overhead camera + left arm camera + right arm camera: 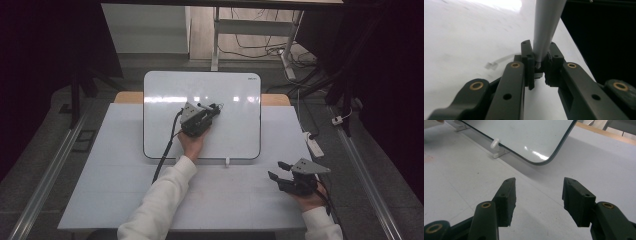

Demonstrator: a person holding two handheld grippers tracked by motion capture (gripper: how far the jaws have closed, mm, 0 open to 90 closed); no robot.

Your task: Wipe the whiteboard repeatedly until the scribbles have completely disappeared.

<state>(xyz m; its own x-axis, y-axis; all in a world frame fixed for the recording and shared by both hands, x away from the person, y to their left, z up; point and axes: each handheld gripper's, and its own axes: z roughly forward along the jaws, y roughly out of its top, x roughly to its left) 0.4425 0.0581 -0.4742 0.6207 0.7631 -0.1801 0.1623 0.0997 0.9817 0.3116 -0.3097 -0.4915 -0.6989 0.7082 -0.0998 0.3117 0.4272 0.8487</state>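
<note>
Now left tool [539, 66] pinching grey marker [546, 25] over whiteboard [235, 135], right tool [539, 200] spread, well apart on table [225, 195].

Dim room, grey floor [45, 150], perhaps cables [260, 50]

One whiteboard [202, 115] lies on the one white table [125, 170], and one grey marker [545, 27] stands over the board — that is the lot for writing things. Two grippers are about — a left gripper [212, 108] and a right gripper [278, 170] — and two white clips [494, 143] sit at the board's near edge.
</note>
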